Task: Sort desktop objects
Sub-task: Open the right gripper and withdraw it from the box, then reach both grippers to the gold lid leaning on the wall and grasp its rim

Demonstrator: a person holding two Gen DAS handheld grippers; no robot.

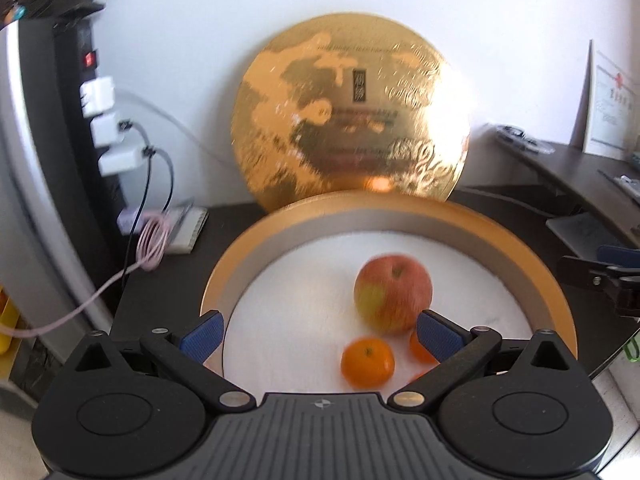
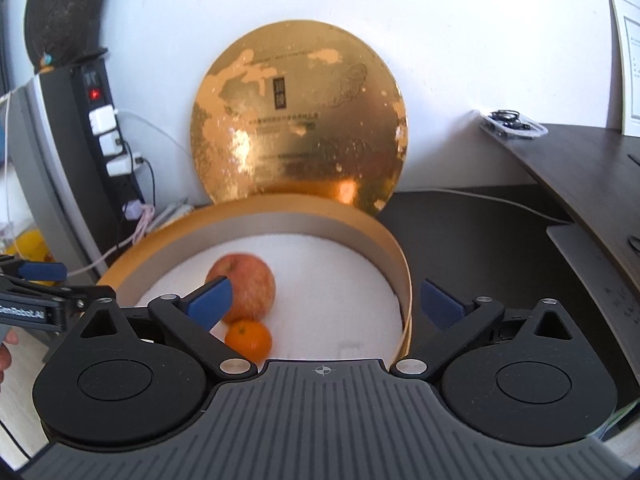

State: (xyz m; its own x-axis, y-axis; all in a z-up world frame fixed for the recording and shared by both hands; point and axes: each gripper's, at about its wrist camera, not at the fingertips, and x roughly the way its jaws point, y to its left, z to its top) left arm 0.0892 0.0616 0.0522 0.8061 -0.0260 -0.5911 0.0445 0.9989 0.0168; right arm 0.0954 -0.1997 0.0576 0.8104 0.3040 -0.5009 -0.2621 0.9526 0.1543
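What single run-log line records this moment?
left gripper: open | right gripper: open | apple, mandarins: in round box | lid: leaning on wall

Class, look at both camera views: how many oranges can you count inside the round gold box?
3 at least. One orange sits in front of the apple; a second peeks behind the left gripper's right finger; a sliver of a third shows below. More may be hidden.
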